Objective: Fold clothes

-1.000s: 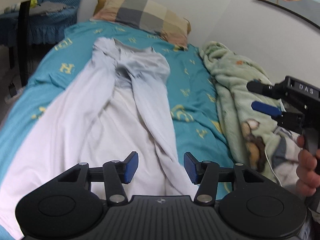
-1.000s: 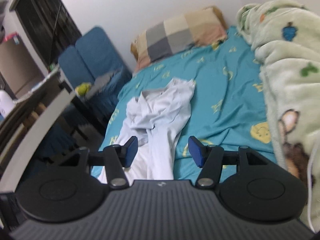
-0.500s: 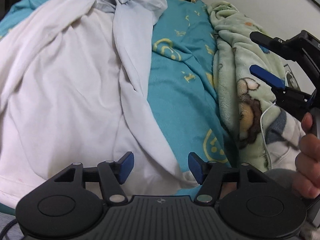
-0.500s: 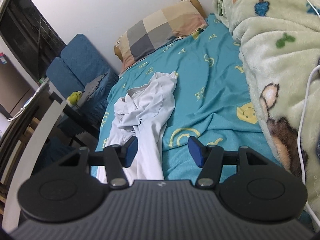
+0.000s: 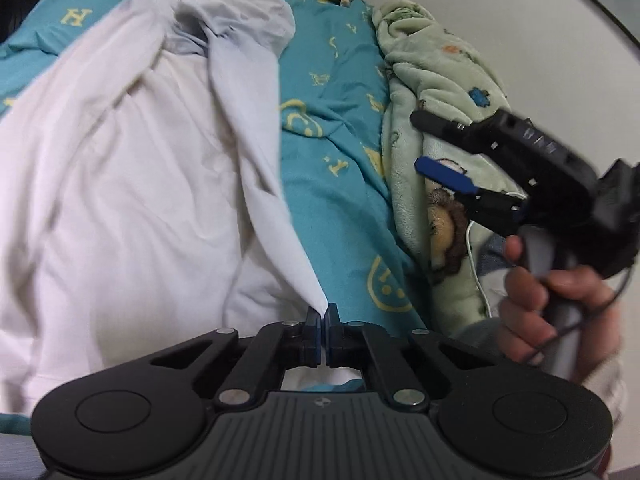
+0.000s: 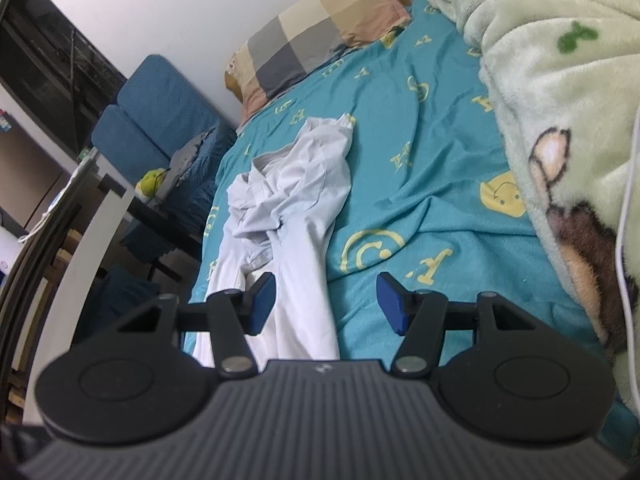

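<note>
A: Shirt [image 5: 132, 168] lies crumpled on the left half of the bed [image 5: 340, 184], collar end toward the pillow [image 6: 320, 36]. Left gripper [image 5: 322, 322] is pinched tight on its near corner, and the cloth is pulled to a taut point at the pads.

B: Right gripper [image 6: 326, 304]?

A: Fingers wide, nothing between them. It hangs over the shirt edge and bare sheet, with the blanket [image 6: 560, 80] to its right.

B: Step?

A: Looks like first grab, spreading before any fold. One corner is held, the rest still bunched.

B: Next?

A: Probably a second corner for the right gripper, then pull flat. Sleeves are twisted, so expect snags.
</note>
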